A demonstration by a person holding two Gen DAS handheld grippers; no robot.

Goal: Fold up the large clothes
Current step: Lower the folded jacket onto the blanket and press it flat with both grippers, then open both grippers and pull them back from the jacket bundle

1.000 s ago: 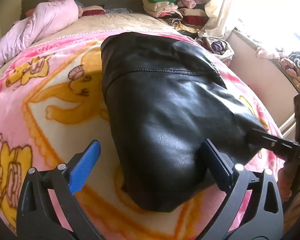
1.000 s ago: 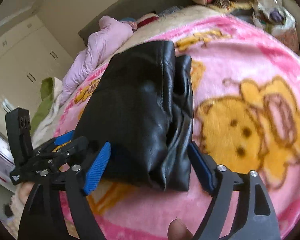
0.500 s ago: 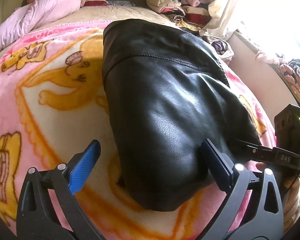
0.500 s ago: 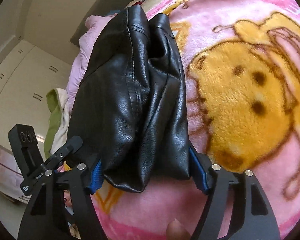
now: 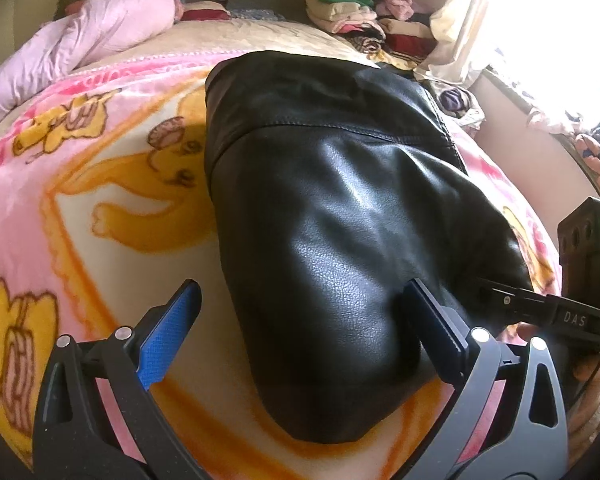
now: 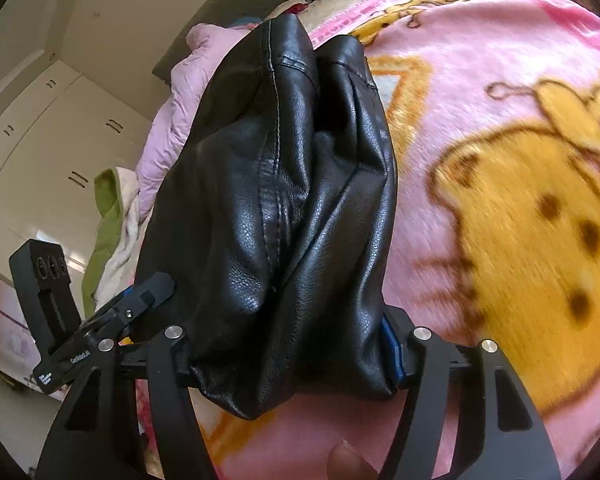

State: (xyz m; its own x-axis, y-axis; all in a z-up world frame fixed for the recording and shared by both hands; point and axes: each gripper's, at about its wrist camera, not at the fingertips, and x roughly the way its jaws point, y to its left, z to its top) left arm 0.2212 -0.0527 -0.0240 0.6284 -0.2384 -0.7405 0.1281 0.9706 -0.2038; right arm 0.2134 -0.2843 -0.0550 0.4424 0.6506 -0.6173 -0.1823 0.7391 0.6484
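- Left wrist view: my left fingers point(image 5: 300, 322) are spread wide apart and grip nothing. The blue pad sits at 8 o'clock; the other finger, at 4 o'clock, presses against the side of the jacket point(image 5: 340, 220).
- The black leather jacket lies folded on the pink blanket point(image 5: 80, 200) on the bed, running from between my fingers up toward 12 o'clock. Its rounded near end lies at 6 o'clock, between the two fingers.
- A stitched seam crosses the jacket's upper part.
- At 3 o'clock my right gripper point(image 5: 540, 308) reaches in against the jacket's right edge.
- At 10 o'clock lies a pink quilt point(image 5: 100, 36); at 1 o'clock, a stack of folded clothes point(image 5: 360, 16).
- Right wrist view: my right fingers point(image 6: 288, 348) are clamped on the jacket point(image 6: 276, 220). The leather bunches between them and bulges below at 6 o'clock.
- The jacket stands up from my grip toward 12 o'clock, its layers pressed together in vertical creases. I cannot tell how much of it rests on the blanket point(image 6: 520, 200).
- At 8 o'clock my left gripper point(image 6: 112, 320) sits beside the jacket's edge.
- At 9 o'clock are white wardrobe doors point(image 6: 40, 152) and a green cloth point(image 6: 106, 208).
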